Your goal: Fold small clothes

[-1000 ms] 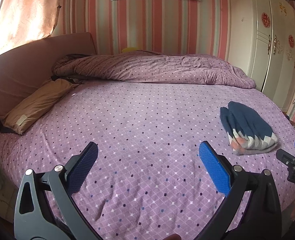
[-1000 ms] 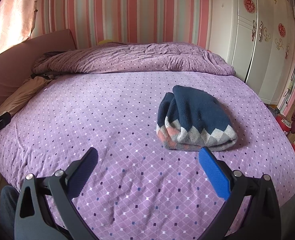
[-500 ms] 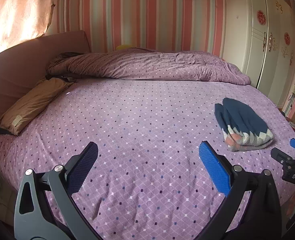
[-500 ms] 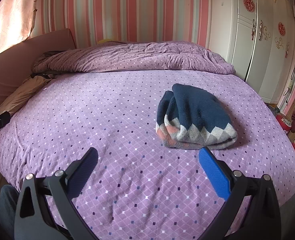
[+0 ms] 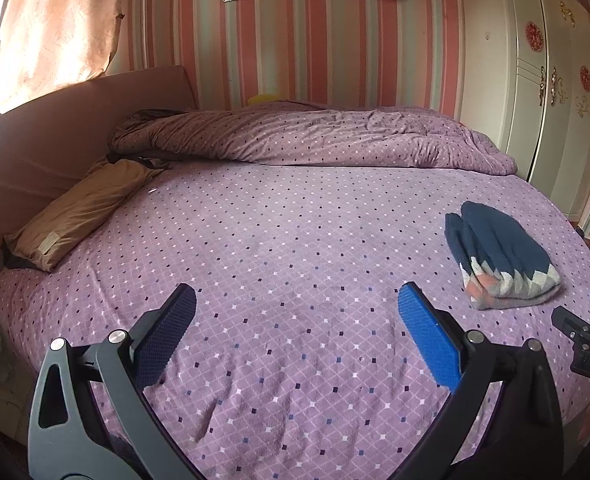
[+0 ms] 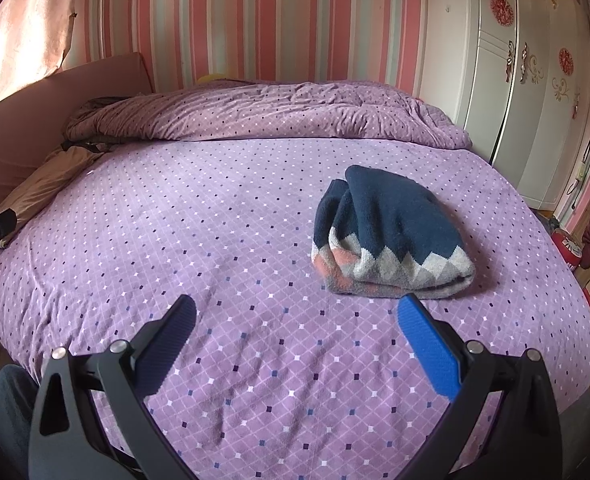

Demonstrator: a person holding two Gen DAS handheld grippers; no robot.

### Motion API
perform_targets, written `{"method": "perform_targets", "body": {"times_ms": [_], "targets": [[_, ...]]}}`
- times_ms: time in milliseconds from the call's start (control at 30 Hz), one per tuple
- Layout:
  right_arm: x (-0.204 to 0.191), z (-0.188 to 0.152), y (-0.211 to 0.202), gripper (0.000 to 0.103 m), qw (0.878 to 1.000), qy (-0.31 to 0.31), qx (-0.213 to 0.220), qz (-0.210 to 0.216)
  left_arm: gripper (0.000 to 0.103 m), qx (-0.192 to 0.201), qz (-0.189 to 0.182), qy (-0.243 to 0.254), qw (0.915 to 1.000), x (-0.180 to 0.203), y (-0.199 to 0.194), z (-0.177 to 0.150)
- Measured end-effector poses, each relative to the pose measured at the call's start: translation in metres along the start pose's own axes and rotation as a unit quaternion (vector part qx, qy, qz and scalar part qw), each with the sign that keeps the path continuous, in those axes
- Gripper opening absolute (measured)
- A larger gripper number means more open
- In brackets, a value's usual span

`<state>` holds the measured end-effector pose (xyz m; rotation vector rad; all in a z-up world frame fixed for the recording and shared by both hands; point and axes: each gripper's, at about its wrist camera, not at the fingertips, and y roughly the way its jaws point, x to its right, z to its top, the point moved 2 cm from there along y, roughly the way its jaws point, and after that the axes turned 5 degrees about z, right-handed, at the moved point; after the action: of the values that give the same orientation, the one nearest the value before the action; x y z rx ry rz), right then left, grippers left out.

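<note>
We had the sweater point(image 6: 391, 236) just ahead-right of our spread, empty right gripper point(image 6: 295, 316), far right of the spread left gripper point(image 5: 295, 312).

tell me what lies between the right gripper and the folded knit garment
Nothing but bare purple bedspread. In the right wrist view, the open right gripper sits just short of the folded knit garment, not touching it.
</note>
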<state>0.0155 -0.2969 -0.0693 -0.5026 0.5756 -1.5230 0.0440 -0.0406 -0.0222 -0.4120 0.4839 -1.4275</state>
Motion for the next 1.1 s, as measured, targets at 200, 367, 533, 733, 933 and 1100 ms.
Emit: {"method": "perform_targets", "body": {"times_ms": [200, 367, 533, 733, 933, 1100], "targets": [[-0.002, 0.001, 0.0, 0.101, 1.0, -0.001, 0.0, 0.001, 0.1, -0.002, -0.006, -0.003, 1.0, 0.001, 0.001, 0.001], [-0.002, 0.002, 0.0, 0.101, 1.0, -0.001, -0.001, 0.002, 0.1, -0.001, -0.011, -0.008, 0.9999, 0.001, 0.001, 0.001], [-0.003, 0.003, 0.0, 0.101, 1.0, -0.002, 0.001, 0.003, 0.1, 0.014, -0.016, -0.017, 0.9996, -0.001, -0.004, 0.001], [-0.002, 0.002, 0.002, 0.101, 1.0, -0.002, -0.001, 0.005, 0.1, 0.027, -0.011, -0.015, 0.9995, 0.0, -0.01, 0.004], [-0.001, -0.001, 0.003, 0.101, 1.0, 0.0, -0.004, 0.004, 0.1, 0.028, -0.008, -0.021, 0.9994, -0.002, -0.009, 0.005], [0.001, -0.002, 0.004, 0.101, 1.0, 0.003, -0.001, 0.003, 0.1, 0.011, -0.024, -0.016, 0.9995, 0.002, -0.005, 0.003]]}}
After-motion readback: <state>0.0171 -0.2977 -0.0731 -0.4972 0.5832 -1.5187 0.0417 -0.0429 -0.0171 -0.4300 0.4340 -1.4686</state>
